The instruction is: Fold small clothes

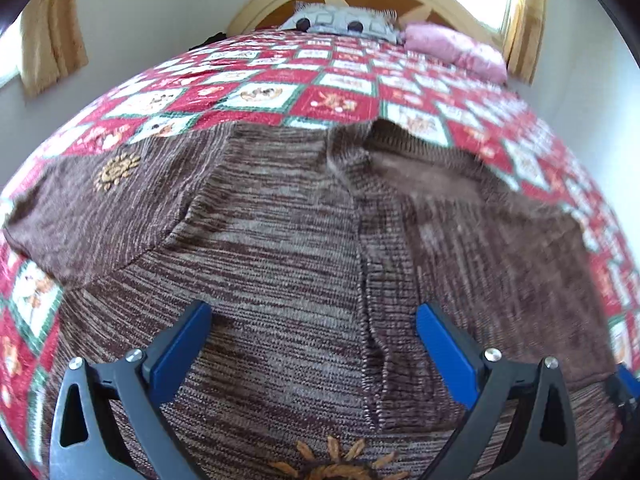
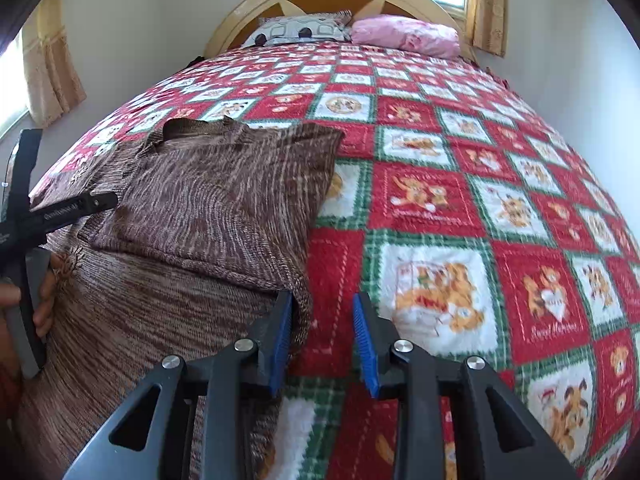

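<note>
The left gripper (image 1: pixel 314 354) hangs with its fingers spread wide, directly over the brown knit sweater (image 1: pixel 280 240). The right gripper (image 2: pixel 322 338) is parted too, empty, its left finger at the sweater's folded-over edge. Beyond both stretches the red patchwork blanket (image 2: pixel 440 140).

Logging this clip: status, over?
Left gripper open over brown sweater. Right gripper open at its folded edge. One sleeve folded in. Nothing obstructing.
</note>
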`<state>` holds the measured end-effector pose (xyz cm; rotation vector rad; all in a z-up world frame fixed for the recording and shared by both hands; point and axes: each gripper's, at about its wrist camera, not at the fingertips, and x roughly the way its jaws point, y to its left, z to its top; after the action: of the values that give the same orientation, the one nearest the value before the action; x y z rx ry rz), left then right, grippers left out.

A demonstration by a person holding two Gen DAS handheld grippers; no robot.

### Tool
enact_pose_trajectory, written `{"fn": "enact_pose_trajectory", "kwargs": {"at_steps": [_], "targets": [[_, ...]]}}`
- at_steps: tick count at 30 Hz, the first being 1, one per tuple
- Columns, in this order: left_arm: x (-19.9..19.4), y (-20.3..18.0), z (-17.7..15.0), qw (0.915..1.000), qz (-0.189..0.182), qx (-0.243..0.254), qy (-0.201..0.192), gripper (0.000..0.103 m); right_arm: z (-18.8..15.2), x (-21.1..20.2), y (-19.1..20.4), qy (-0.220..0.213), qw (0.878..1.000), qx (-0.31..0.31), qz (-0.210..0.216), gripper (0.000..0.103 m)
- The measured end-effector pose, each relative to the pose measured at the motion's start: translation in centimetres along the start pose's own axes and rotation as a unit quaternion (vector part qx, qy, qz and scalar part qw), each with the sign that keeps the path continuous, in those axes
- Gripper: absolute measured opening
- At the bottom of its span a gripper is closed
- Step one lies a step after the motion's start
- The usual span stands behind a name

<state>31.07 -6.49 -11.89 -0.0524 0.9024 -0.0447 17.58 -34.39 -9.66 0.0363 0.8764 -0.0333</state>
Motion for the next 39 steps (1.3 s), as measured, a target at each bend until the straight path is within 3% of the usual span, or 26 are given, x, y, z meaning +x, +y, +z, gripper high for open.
{"fn": "enact_pose_trajectory", "kwargs": {"at_steps": [6, 9, 12, 14, 15, 18, 20, 22, 23, 25, 30, 32, 34, 36, 39], "targets": [[-0.1, 0.3, -0.1, 1.0, -0.001, 0.0, 0.0, 0.103, 0.3, -1.8, -0.8, 0.025, 0.999, 0.018, 0.021, 0.032], [-0.1, 0.3, -0.2, 1.0, -0.001, 0.0, 0.0, 0.103, 1.3, -4.1, -1.5, -0.016, 0.998, 0.05, 0.034, 0.032], [-0.1, 0.4, -0.1, 1.0, -0.002, -0.001, 0.0, 0.103, 3.9, -3.8, -0.7, -0.044, 0.998, 0.045, 0.024, 0.032], [-0.2, 0.2, -0.2, 1.0, -0.002, -0.002, 0.0, 0.103, 6.6, -1.7, 0.4, -0.053, 0.997, 0.047, 0.04, 0.03], [-0.2, 0.2, -0.2, 1.0, -0.003, -0.002, 0.0, 0.103, 7.9, -0.4, 0.8, -0.051, 0.996, 0.049, 0.049, 0.022], [-0.2, 0.2, -0.2, 1.0, -0.003, -0.002, 0.0, 0.103, 11.3, 4.9, 3.0, -0.026, 0.998, 0.03, 0.048, 0.019], [-0.2, 0.1, -0.2, 1.0, -0.002, -0.002, 0.0, 0.103, 12.0, 7.9, 3.2, -0.006, 1.0, 0.023, -0.002, 0.019], [-0.2, -0.2, -0.2, 1.0, 0.003, 0.003, 0.002, 0.103, 12.0, 11.2, 1.2, 0.022, 0.997, 0.057, -0.055, 0.017], [-0.2, -0.3, -0.2, 1.0, 0.004, 0.005, 0.002, 0.103, 11.9, 11.5, -0.6, 0.0, 0.995, 0.092, -0.035, 0.017], [-0.2, -0.2, -0.1, 1.0, 0.004, 0.005, 0.003, 0.103, 11.7, 11.7, -2.3, -0.008, 0.991, 0.132, -0.037, 0.018], [-0.2, -0.3, -0.2, 1.0, 0.004, 0.005, 0.002, 0.103, 11.6, 11.4, -1.7, -0.013, 0.991, 0.121, -0.055, 0.022], [-0.2, -0.2, -0.2, 1.0, 0.003, 0.004, 0.003, 0.103, 12.0, 10.6, -0.8, -0.007, 0.99, 0.108, -0.092, 0.022], [0.0, -0.2, -0.1, 1.0, 0.002, 0.004, 0.003, 0.103, 12.3, 7.9, 0.1, -0.045, 0.986, 0.098, -0.13, 0.022], [0.0, -0.2, -0.1, 1.0, 0.002, 0.003, 0.003, 0.103, 12.0, 4.8, 2.0, -0.077, 0.988, 0.082, -0.11, 0.024], [0.0, -0.2, 0.0, 1.0, 0.001, 0.003, 0.003, 0.103, 10.8, 3.5, 5.0, -0.051, 0.996, 0.054, -0.057, 0.025]]}}
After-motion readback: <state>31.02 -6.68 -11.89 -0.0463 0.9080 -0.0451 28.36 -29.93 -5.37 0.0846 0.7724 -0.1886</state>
